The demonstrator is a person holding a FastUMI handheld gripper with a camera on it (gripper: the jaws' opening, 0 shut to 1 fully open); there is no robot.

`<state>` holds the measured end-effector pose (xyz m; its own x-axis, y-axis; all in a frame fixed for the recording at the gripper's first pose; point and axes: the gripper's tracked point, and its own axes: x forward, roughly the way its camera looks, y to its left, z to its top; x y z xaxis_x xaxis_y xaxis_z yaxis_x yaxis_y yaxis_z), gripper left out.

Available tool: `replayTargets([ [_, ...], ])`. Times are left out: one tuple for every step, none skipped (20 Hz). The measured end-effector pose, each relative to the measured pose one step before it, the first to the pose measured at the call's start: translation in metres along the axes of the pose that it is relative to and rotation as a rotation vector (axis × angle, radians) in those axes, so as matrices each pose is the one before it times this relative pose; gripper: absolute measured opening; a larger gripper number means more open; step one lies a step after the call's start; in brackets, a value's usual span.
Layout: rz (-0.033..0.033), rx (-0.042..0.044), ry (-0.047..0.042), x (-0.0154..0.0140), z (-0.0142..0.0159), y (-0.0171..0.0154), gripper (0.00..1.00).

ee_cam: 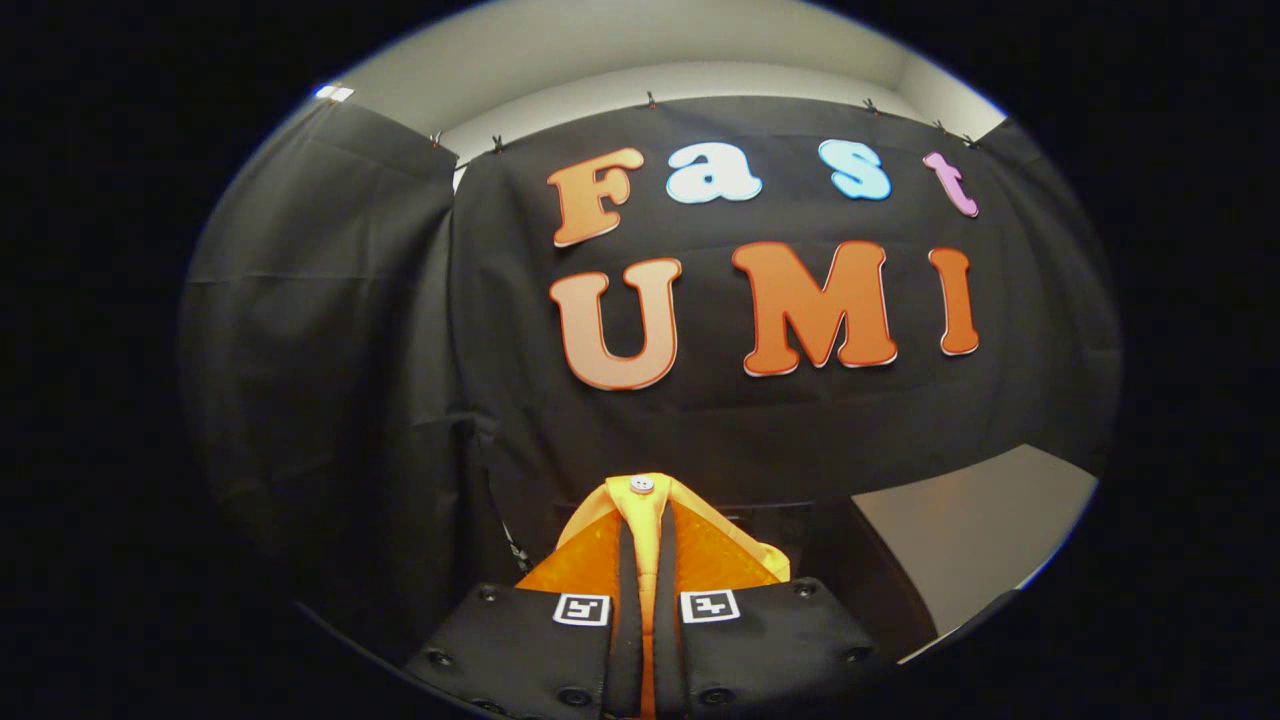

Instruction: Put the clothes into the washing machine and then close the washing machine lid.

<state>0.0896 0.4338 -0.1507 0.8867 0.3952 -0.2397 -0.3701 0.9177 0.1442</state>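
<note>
Holding an orange garment (650, 545) with a white button (641, 485), fingers (600, 650) clamped together on its fold, cloth rising toward twelve o'clock against the wall; judged early: loading and closing the lid remain.

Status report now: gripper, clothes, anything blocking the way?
Gripper shut on orange garment, fingers pinching its buttoned edge. Garment held up facing the black cloth wall. Nothing seen blocking ahead.

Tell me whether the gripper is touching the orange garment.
Touching. The gripper view shows the gripper shut on the orange garment, both fingers pressing its buttoned strip between them.
</note>
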Motion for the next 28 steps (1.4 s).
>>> replayTargets([
  [-0.00359,0.00007,0.04112,0.01109,-0.02201,0.00265,0.12],
  [0.00005,0.00338,0.04448,0.0117,-0.0208,0.00256,0.12],
  [-0.00095,0.0053,0.04212,0.01286,-0.0218,0.00269,0.12],
  [-0.00323,0.00896,0.04066,0.01302,-0.02113,0.00203,0.12],
  [-0.0042,0.00556,0.03866,0.01272,-0.02101,0.00145,0.12],
  [-0.0066,0.00622,0.04168,0.01325,-0.02056,-0.00009,0.13],
  [-0.00539,0.01476,0.04515,0.01639,-0.01946,0.00051,0.12],
  [-0.00438,0.01947,0.05207,0.01631,-0.0213,-0.00071,0.13],
  [-0.00625,0.01097,0.05538,0.01779,-0.02155,-0.00259,0.13],
  [-0.01306,-0.00299,0.06196,0.01526,-0.02263,-0.00512,0.13],
  [-0.01242,-0.00372,0.05238,0.01105,-0.01987,-0.00567,0.13],
  [-0.01318,-0.00565,0.04022,0.00867,-0.01382,-0.00394,0.13],
  [-0.01456,-0.00436,0.02121,0.00993,-0.00843,-0.00249,0.13],
  [-0.00717,0.00126,0.01574,0.00997,-0.00394,-0.00129,0.13],
  [-0.01079,0.00627,0.0208,0.01117,-0.00688,-0.00297,0.13],
  [-0.01341,0.01048,0.04154,0.00697,-0.01071,-0.00548,0.13],
  [-0.01319,0.02311,0.03962,0.00828,-0.00709,-0.00448,0.13],
  [-0.0118,0.03286,0.03191,0.00869,-0.00563,-0.0041,0.13],
  [-0.00147,0.03122,0.03004,0.0047,-0.00246,-0.00211,0.13],
  [-0.00585,0.02803,0.01434,0.00494,-0.00089,-0.00276,0.13],
  [-0.00647,0.01664,0.01066,0.0043,0.00213,-0.0018,0.13],
  [-0.00775,0.00333,0.00834,0.00349,0.00209,-0.00175,0.13],
  [-0.01356,-0.00624,0.01535,0.00364,-0.00188,-0.00356,0.13],
  [-0.00888,-0.01026,0.00986,-0.00033,-0.00063,-0.0005,0.13],
  [0.00559,-0.01303,0.00452,0.00264,0.00081,0.00128,0.15],
  [0.00211,-0.00828,0.00186,0.00216,-0.00015,0.00186,0.17],
  [0.00282,-0.00452,0.00427,-0.00141,-0.0033,0.00255,0.23],
  [0.00353,-0.00056,0.00776,-0.00129,-0.00015,0.00076,0.25],
])
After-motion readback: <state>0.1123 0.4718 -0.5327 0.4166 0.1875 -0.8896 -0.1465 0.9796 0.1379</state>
